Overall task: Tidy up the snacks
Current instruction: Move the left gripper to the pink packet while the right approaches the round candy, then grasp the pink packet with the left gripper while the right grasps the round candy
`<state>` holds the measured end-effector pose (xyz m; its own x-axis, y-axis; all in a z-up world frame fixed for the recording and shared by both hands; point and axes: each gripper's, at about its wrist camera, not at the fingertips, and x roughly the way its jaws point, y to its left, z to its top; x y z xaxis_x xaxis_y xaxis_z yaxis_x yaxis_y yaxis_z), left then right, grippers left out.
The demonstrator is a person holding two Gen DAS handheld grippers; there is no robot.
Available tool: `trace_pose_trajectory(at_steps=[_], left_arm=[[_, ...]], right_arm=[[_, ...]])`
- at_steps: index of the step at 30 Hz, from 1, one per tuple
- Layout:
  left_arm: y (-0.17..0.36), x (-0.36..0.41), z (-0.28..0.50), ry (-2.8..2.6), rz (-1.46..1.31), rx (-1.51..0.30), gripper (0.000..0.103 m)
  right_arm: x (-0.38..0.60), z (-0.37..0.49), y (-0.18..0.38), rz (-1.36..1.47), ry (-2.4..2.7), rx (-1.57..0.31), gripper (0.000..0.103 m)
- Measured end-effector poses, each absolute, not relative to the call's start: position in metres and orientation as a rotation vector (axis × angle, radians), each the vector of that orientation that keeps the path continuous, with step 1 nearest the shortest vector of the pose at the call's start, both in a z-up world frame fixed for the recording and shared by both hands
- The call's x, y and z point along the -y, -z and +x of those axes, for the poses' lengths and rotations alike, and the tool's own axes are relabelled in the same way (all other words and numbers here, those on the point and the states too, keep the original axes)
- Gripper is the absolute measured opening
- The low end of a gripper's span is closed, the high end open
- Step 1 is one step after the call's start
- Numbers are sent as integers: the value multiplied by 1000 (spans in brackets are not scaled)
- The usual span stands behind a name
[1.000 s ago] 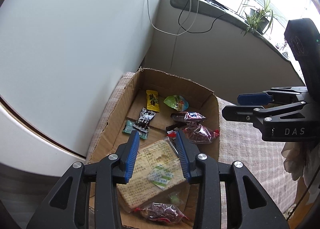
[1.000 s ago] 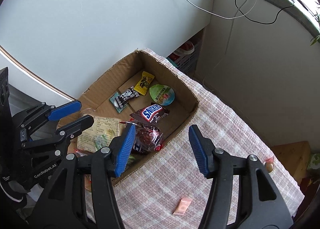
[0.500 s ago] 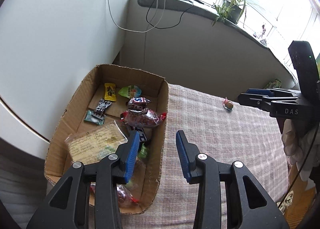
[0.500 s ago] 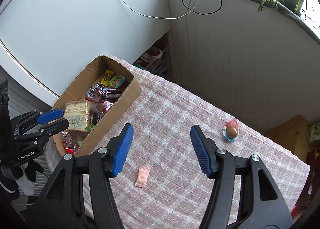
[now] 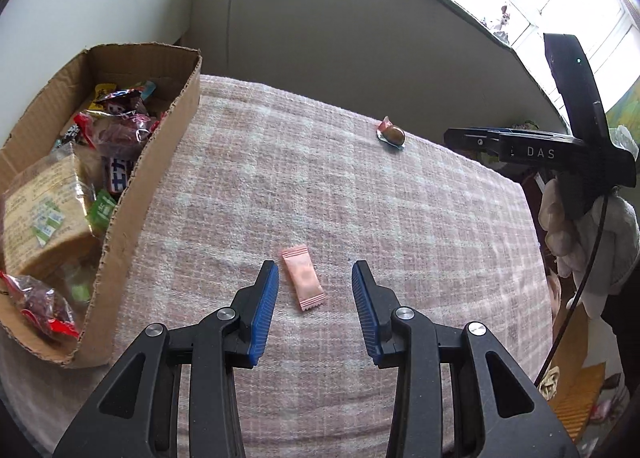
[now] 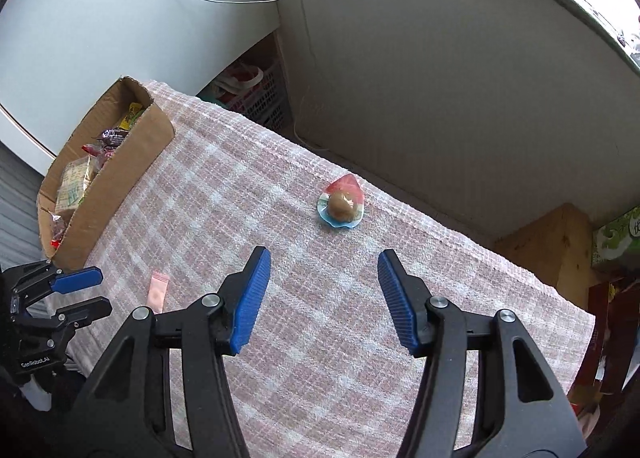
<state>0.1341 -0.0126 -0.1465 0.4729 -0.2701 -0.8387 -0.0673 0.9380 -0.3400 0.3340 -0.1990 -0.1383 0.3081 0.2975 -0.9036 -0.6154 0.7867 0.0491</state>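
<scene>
Pink crinkled sachet between open left claw pads (flat, unheld), plaid cloth

Pink wrapped candy: small, flat, crimped at both ends, lying slantwise on the checked pink cloth. Brown round sweet in a clear wrapper with red and blue edges, lying near the far edge of the cloth, well apart from the pink one. Cardboard box: open-topped, at the cloth's left end, holding many wrapped snacks piled loosely.
</scene>
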Motion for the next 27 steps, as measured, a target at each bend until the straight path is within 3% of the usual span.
trace_pose_trajectory(at_steps=[7,27], left_arm=[[171,27,137,73,-366,-1077,37],[194,47,151,-13,-247,-1099,37]], right_arm=[[188,356,169,-346,-636,-1057,39],[176,375,195,-360,-675,-1022,39]])
